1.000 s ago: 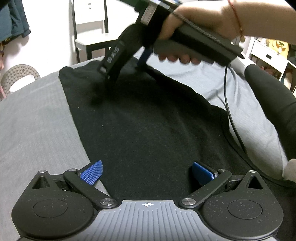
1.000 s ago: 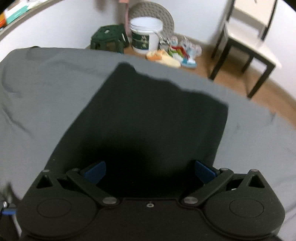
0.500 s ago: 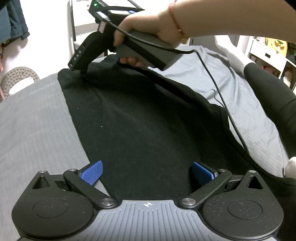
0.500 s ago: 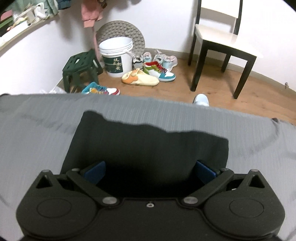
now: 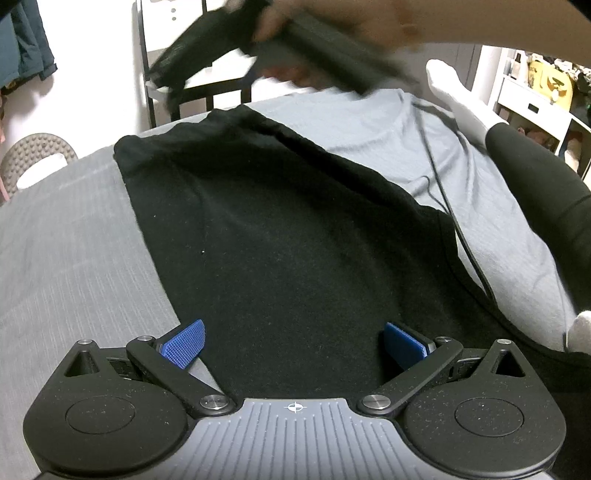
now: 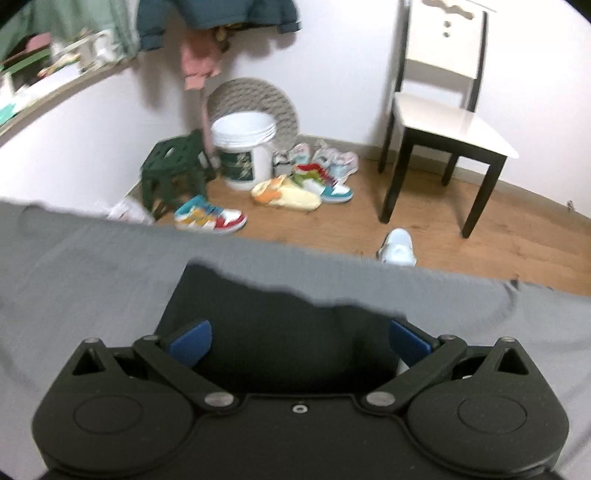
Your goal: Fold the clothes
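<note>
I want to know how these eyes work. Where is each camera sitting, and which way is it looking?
Left wrist: sits on the left tongs, open, looking across the black garment on the grey bedsheet; shows the hand and a black-sleeved limb.
Right wrist: sits on the right tongs, open, looking over the garment's far edge to the shoes and chair.
Shared: garment, bedsheet, chair.

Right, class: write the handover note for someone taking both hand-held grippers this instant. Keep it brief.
Left hand-held gripper: open, low over the near part of the black garment, gripping nothing.
Right hand-held gripper: open, empty, raised above the garment's far edge.
Garment lies spread on the grey bedsheet; one side edge looks turned in.
Left to do: the remaining folds.
</note>
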